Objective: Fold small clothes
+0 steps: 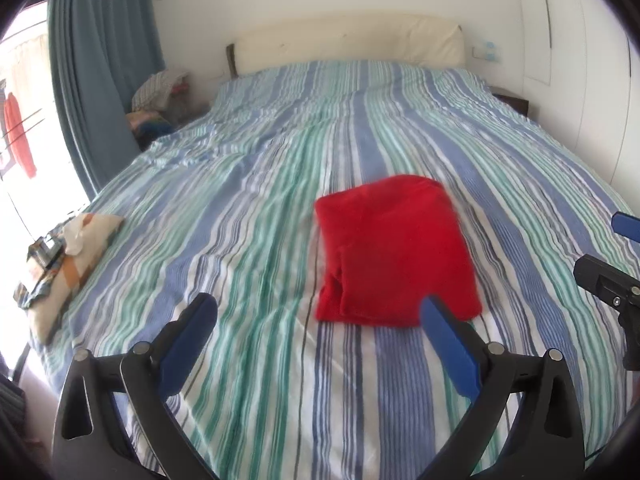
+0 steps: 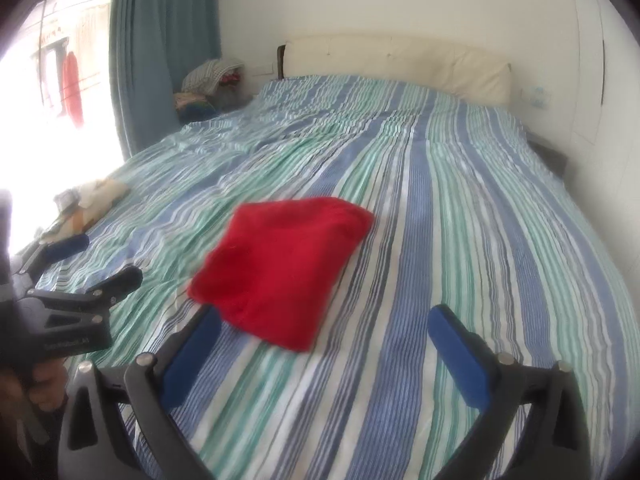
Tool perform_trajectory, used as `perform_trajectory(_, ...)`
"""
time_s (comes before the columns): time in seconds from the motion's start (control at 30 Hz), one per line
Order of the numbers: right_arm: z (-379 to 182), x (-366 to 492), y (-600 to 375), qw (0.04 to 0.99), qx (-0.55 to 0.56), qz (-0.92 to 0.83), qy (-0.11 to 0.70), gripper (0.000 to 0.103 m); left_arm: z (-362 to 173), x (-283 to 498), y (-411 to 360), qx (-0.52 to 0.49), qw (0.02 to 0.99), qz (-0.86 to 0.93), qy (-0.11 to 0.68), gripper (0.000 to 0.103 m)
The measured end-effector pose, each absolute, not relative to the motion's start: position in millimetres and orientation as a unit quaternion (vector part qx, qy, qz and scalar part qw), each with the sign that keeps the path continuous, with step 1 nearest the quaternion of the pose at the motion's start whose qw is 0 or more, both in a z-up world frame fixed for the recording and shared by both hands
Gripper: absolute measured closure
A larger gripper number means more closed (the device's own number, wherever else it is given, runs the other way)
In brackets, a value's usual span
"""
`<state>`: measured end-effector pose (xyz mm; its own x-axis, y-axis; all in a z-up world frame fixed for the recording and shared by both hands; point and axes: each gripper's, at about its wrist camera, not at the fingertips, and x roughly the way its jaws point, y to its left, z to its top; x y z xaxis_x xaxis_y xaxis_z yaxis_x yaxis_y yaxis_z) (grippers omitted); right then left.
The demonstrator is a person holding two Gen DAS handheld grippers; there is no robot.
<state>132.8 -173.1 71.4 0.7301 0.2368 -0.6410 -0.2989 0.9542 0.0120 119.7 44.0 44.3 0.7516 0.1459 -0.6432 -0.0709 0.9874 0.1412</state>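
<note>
Red folded garment (image 1: 394, 250) lies flat on the striped bedspread (image 1: 248, 208) near the middle of the bed, clear of both tools. Left gripper (image 1: 316, 312) hovers just before its near edge, jaws spread wide and empty. Right gripper (image 2: 326, 320) sits close by, jaws likewise spread wide, nothing between them. A patterned pillow (image 1: 76, 248) rests at the bed's left edge.
</note>
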Motion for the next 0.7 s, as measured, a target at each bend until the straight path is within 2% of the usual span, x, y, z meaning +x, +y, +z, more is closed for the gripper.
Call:
perform_trajectory(0.3, 77.9, 105.5, -168.1, 0.924, -0.03, 0.148, 0.352, 0.0, 48.9, 98.4, 41.0, 0.051, 0.919, 0.073, 0.383, 0.001)
perform_trajectory(0.7, 92.4, 86.4, -147.5, 0.912, -0.063, 0.137, 0.381, 0.0, 56.9, 82.1, 40.4, 0.042, 0.92, 0.07, 0.383, 0.0)
